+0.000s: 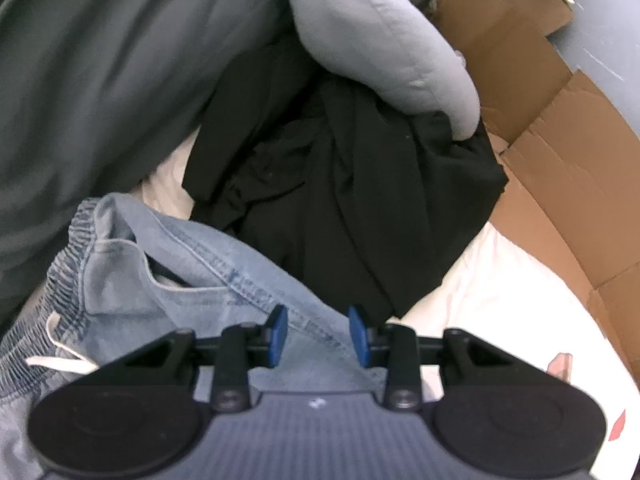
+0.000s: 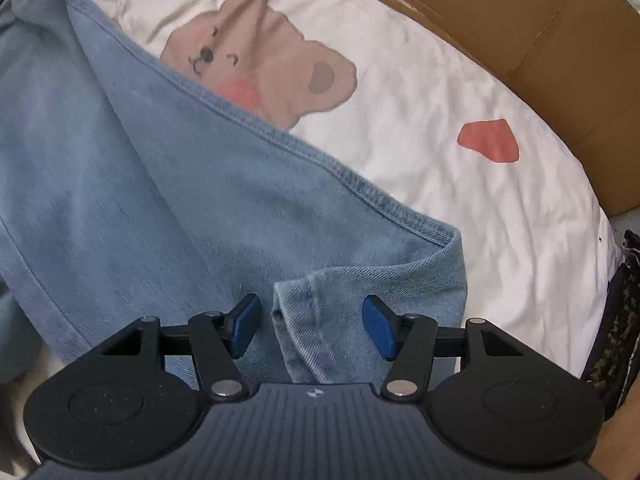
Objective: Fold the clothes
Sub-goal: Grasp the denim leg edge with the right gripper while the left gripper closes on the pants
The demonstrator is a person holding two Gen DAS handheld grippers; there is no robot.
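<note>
While both grippers point steeply down at the same light-blue denim trousers [image 2: 168,184], the coming move turns on the hem end: in the right wrist view a bunched fold of the trouser leg [image 2: 316,312] rises between the pads of the right gripper [image 2: 310,330], closer to the left pad, neither pad pressing on it. So it stands released and holds nothing. The leg's long axis runs from that fold up and to the left, its stitched edge diagonal across the white bear-print sheet [image 2: 440,92].

The left gripper [image 1: 318,336] hangs over the waist end, seam line passing between its parted pads, no contact visible; released too. Elastic waistband with white drawstring [image 1: 60,356] lies just left of it. Right gripper is the nearer to a grasp, judging by the fold already inside its gap.

Counts:
- one pair of denim trousers
- one black garment [image 1: 340,184]
- one light grey garment [image 1: 380,40]
- one dark grey-green cloth [image 1: 100,80]
- flattened cardboard [image 1: 560,160] beyond the sheet
- two grippers
</note>
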